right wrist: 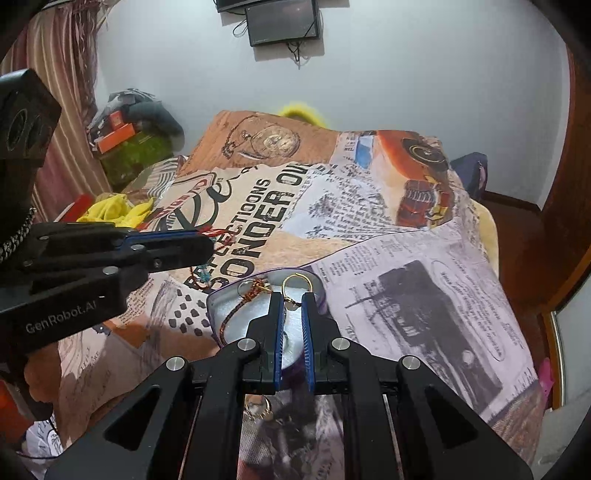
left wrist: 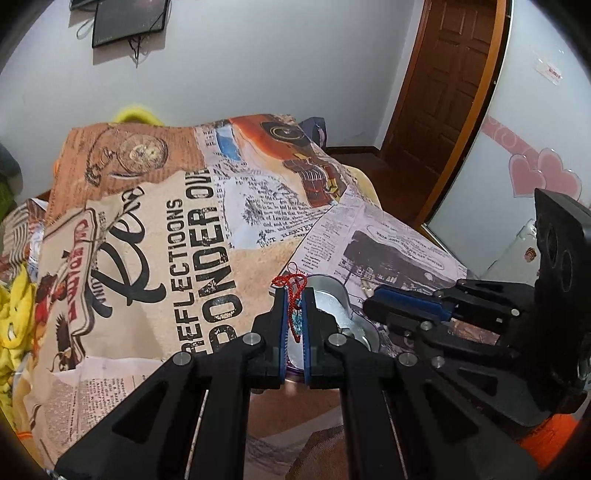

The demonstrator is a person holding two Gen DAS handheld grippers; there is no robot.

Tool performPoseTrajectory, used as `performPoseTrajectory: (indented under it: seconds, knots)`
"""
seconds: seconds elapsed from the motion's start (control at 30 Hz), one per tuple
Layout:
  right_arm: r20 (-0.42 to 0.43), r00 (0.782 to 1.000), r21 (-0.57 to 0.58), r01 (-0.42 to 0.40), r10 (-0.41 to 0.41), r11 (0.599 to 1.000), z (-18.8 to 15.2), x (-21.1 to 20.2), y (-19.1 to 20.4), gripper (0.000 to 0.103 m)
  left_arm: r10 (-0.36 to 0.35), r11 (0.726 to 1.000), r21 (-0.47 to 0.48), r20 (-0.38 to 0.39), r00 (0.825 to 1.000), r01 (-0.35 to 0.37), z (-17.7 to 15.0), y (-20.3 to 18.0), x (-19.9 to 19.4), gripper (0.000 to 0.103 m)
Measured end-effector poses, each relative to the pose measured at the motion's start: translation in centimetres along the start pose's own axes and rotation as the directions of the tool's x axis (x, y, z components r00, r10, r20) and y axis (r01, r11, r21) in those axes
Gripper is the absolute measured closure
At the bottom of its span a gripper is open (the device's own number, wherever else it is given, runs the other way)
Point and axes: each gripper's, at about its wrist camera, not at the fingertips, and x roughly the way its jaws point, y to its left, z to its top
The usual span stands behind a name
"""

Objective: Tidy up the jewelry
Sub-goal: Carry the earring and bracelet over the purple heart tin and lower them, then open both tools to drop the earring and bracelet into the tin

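Looking along the left gripper (left wrist: 294,295) in its own wrist view, the two blue-lined fingers stand nearly closed, pinching a red beaded bracelet (left wrist: 294,291) whose loops stick out above the fingertips and whose strand, with a small turquoise piece, hangs down in the narrow gap. Just beyond and right of the fingertips sits a shallow metal tin (left wrist: 332,306), resting on the printed bedspread (left wrist: 177,236) that covers the bed. The right gripper (left wrist: 373,303) reaches in from the right edge, its fingertips close to the tin's far side; from this angle it cannot be told how far apart its fingers are. A wooden door (left wrist: 450,81) and a wall-mounted screen (left wrist: 129,20) fill the background.

In the right wrist view, the right gripper (right wrist: 293,299) hovers over the metal tin (right wrist: 236,314) with its fingers only slightly apart, gripping a gold hoop earring (right wrist: 297,282) at the tips; the hoop stands above the tin's rim. Inside the tin lies a brown braided cord bracelet (right wrist: 236,306) with a small gold charm. The left gripper (right wrist: 205,242) enters from the left, nearly closed, holding the red beaded bracelet (right wrist: 212,233), which dangles over the bedspread (right wrist: 406,295) beside the tin. Another gold earring (right wrist: 258,408) lies on the bedspread beneath the right gripper's frame.
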Motion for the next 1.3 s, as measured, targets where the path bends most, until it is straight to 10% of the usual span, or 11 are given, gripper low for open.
performPoseTrajectory:
  seconds: [0.53,1.3]
  knots:
    - [-0.092,0.994,-0.024,-0.069,0.066,0.997,0.0,3.1,0.8,0.095,-0.070,0.997,-0.034,-0.091,0.993,0.067,-1.0,1.2,2.9,0.098]
    - [-0.126,0.992,-0.074,-0.041,0.032,0.996,0.0,3.0,2.1,0.090,0.023,1.000,-0.001,-0.070,0.997,-0.023,-1.8,1.7,0.5,0.096]
